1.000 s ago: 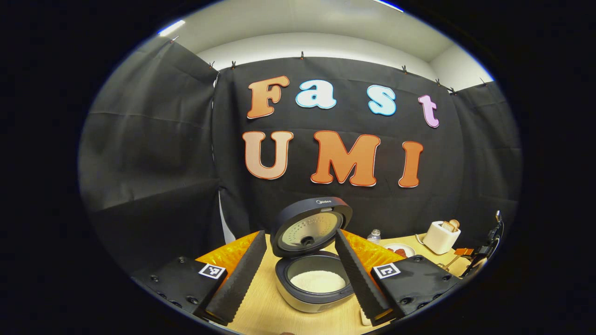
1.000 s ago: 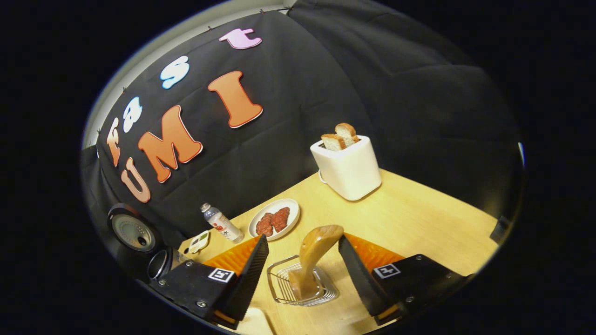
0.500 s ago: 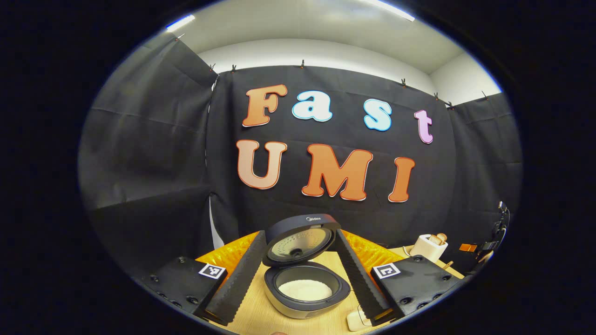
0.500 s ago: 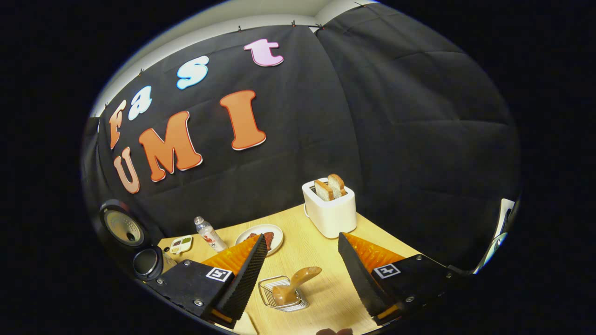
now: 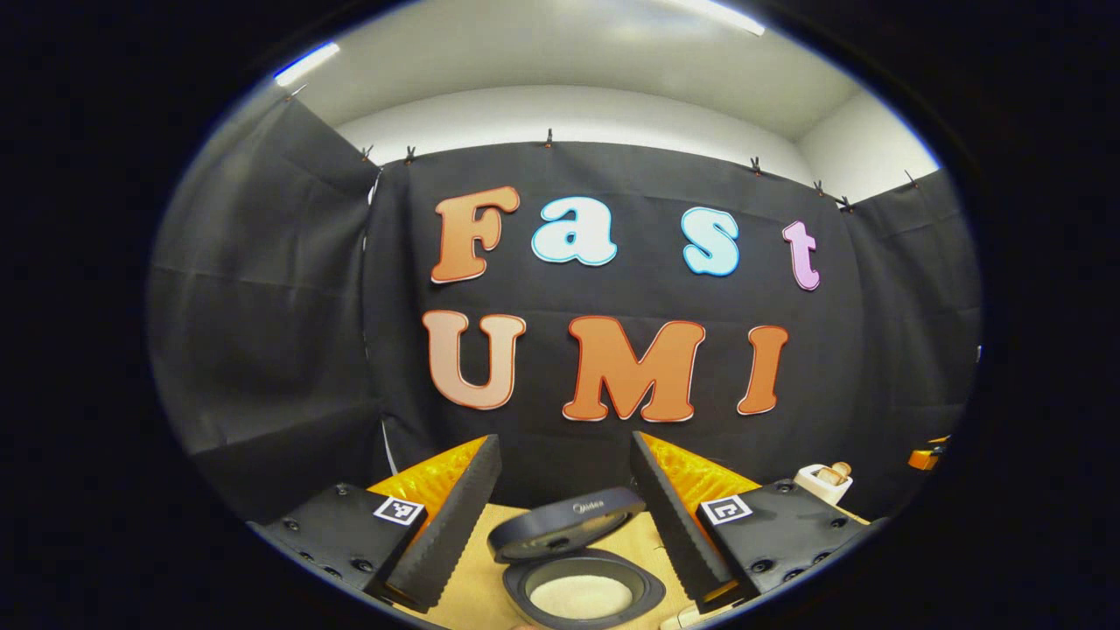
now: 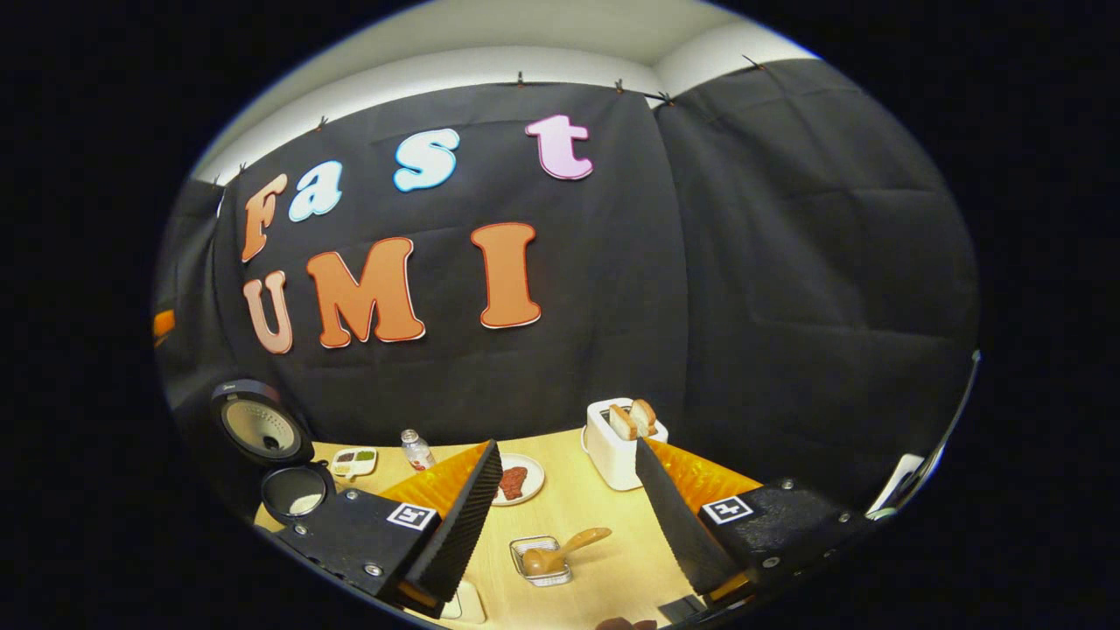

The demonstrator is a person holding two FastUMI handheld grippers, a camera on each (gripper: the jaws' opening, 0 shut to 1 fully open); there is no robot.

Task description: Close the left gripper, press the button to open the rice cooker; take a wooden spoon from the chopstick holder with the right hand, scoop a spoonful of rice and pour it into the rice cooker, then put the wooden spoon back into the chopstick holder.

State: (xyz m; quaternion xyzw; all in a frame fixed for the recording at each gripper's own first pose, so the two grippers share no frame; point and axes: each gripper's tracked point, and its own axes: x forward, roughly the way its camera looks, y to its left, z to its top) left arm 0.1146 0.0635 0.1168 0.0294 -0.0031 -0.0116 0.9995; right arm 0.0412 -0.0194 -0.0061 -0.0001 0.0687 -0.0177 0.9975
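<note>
- The wooden spoon (image 6: 560,549) is seen lying tilted in the chopstick holder (image 6: 541,560), bowl end down in the wire basket, handle slanting up and out over its right rim. The holder stands on the counter (image 6: 604,516), between the fingers of the right hand-held gripper (image 6: 564,525) in the right gripper view, but well beyond them.
- The right hand-held gripper is spread wide, nothing gripped. The left hand-held gripper (image 5: 564,516) is likewise spread and empty, raised over the rice cooker (image 5: 582,577).
- The rice cooker is found open: lid (image 5: 564,535) up, white rice (image 5: 580,597) visible in the pot. In the right gripper view it sits at the counter's far left (image 6: 293,490).
- The task is judged done or nearly so, with the spoon back in the holder.
- Risk: the spoon is judged poorly seated. The handle overhangs the rim, so a knock to the counter or the holder could tip it out.
- Risk: the wire holder looks light; a stray brush by a lowering gripper could shift or topple it.
- Risk: the raised lid stands near the left gripper's fingers; a low sweep could clip it and snap it shut.
- Neighbours noted: a plate (image 6: 516,479) with dark food, a toaster (image 6: 619,442) holding bread, a small bottle (image 6: 416,450). All stand behind the holder and could be struck by a careless reach.
</note>
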